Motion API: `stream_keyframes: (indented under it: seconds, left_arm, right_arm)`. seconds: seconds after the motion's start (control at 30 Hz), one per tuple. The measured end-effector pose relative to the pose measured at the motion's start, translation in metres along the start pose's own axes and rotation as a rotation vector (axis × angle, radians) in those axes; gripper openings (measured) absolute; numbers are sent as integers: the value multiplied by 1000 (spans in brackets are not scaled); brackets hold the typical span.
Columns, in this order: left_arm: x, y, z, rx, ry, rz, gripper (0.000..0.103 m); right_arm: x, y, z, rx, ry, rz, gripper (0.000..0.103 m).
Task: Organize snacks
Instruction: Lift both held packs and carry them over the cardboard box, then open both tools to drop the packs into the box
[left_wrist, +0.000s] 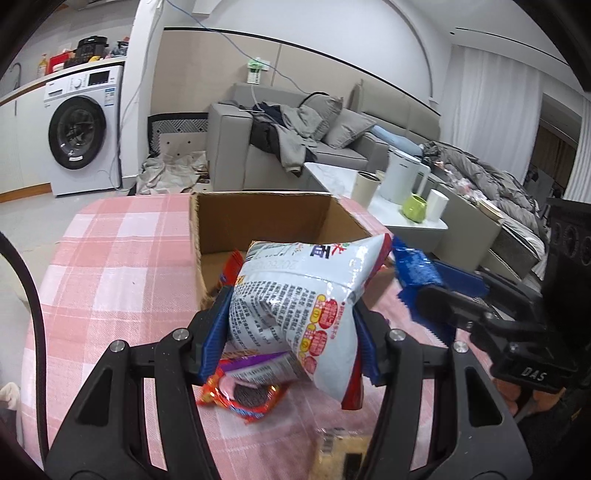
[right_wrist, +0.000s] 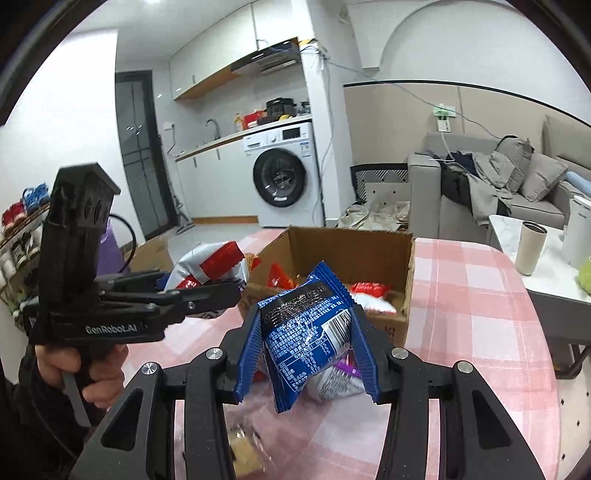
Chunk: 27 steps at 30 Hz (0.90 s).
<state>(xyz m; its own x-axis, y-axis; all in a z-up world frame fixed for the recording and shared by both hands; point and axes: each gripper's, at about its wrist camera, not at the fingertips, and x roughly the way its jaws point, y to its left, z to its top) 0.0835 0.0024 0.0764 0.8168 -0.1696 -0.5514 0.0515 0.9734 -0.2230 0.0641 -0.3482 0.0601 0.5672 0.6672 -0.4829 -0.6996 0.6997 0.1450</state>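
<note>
My left gripper is shut on a white and red snack bag, lifted above the pink checked tablecloth just in front of the open cardboard box. In the right wrist view that same bag shows at the left. My right gripper is shut on a blue snack packet, held near the box, which holds several red and white packets. From the left wrist view the blue packet appears at the right.
On the cloth below lie a red cookie packet and a yellowish packet. A person's hand grips the left tool. Beyond the table's right edge a low table carries a kettle and cups.
</note>
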Motion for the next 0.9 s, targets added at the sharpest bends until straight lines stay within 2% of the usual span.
stream_keyframes:
  seconds: [0.17,0.4,0.9]
  left_arm:
    - [10,5,16,-6,-4,21,56]
    - [25,8,38,-3,-13,41,56]
    - [71,20,53,19,-2,97,56]
  right_arm:
    - [8,-4,14,42,-16,-40,47]
    - [17,-4,30,28,-31,-73,47]
    - [63,-24,41,75,1,-56,47]
